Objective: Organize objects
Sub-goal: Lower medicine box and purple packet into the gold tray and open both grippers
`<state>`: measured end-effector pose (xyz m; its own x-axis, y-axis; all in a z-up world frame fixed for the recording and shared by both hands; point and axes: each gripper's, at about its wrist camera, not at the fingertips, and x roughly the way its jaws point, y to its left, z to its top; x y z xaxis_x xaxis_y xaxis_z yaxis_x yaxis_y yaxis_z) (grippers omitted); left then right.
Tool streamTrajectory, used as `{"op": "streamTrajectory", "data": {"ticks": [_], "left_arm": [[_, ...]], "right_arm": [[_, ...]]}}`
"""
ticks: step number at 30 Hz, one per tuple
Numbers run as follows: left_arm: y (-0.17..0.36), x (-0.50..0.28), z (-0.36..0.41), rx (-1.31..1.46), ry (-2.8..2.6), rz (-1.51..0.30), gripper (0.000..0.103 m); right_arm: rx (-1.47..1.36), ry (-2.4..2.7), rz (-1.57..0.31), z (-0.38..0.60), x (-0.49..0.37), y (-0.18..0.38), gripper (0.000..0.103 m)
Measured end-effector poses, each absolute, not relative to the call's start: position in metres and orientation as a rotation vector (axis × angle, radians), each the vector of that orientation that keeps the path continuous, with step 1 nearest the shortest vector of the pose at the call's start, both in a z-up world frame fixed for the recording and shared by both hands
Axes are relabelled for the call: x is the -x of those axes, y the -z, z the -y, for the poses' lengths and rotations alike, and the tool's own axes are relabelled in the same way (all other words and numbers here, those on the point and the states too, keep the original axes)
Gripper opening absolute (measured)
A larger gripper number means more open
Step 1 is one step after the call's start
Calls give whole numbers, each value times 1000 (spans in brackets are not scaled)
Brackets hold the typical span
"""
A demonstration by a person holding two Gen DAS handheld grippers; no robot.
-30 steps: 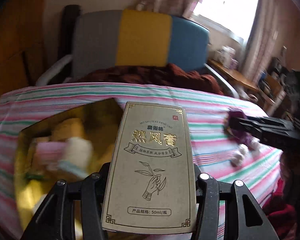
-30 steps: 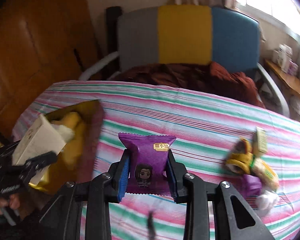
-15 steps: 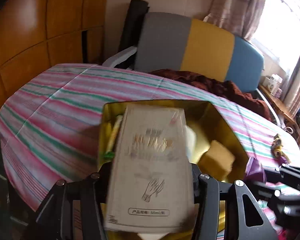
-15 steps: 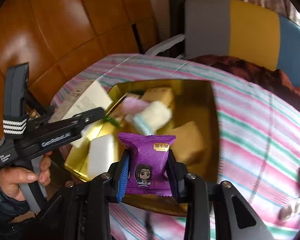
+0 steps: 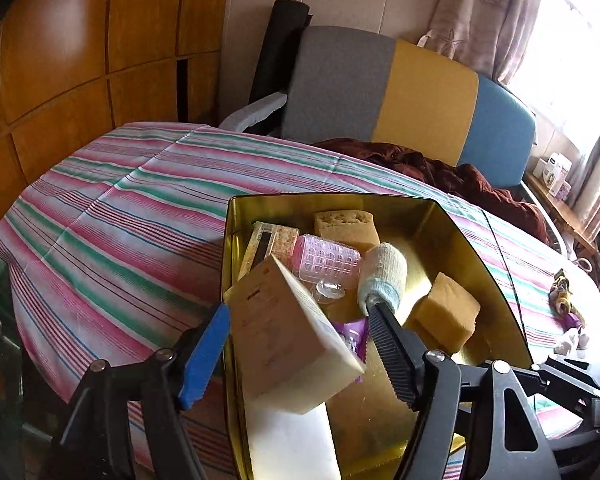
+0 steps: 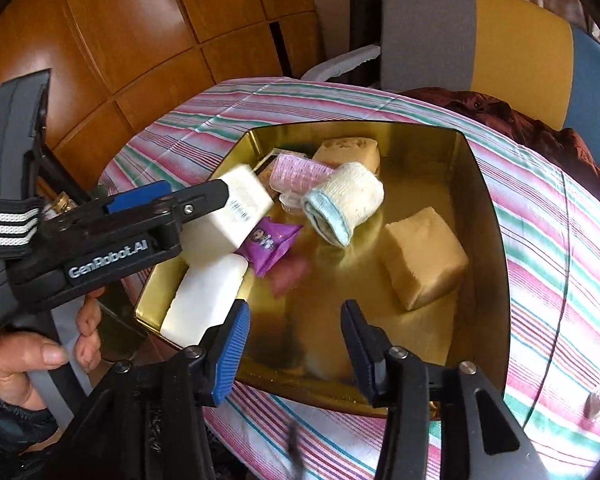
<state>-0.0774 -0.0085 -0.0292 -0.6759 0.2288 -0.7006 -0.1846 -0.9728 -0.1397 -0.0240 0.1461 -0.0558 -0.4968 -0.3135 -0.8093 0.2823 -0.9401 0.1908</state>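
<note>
Partly hidden: purple packet [image 5: 354, 338].

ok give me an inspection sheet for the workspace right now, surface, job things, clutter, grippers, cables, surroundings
surface: round table under a pink, green and white striped cloth.
job's things: gold metal tray holding two tan sponge blocks, a pink hair roller, a rolled white cloth with blue edge, a white bar, a purple snack packet and a beige cardboard box.
clutter: small toys on the cloth at the right.
grippers: left hand-held gripper opening, box loose between its jaws; right hand-held gripper opening, nothing between its jaws.
cables: nothing seen.
surroundings: grey, yellow and blue chair, wooden wall panels, curtained window.
</note>
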Motion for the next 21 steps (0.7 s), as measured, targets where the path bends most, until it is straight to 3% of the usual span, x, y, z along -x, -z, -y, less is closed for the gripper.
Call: {"op": "streamTrajectory", "data": {"ticks": [16,21], "left_arm": [[23,51,-6,1080,-2690,15,81],[23,48,-10,1065,-2686,-6,82]], "right_arm": [[-1322,2666,69,-162,19,51,66],[-1333,2695,77,-168,18,51,66]]}}
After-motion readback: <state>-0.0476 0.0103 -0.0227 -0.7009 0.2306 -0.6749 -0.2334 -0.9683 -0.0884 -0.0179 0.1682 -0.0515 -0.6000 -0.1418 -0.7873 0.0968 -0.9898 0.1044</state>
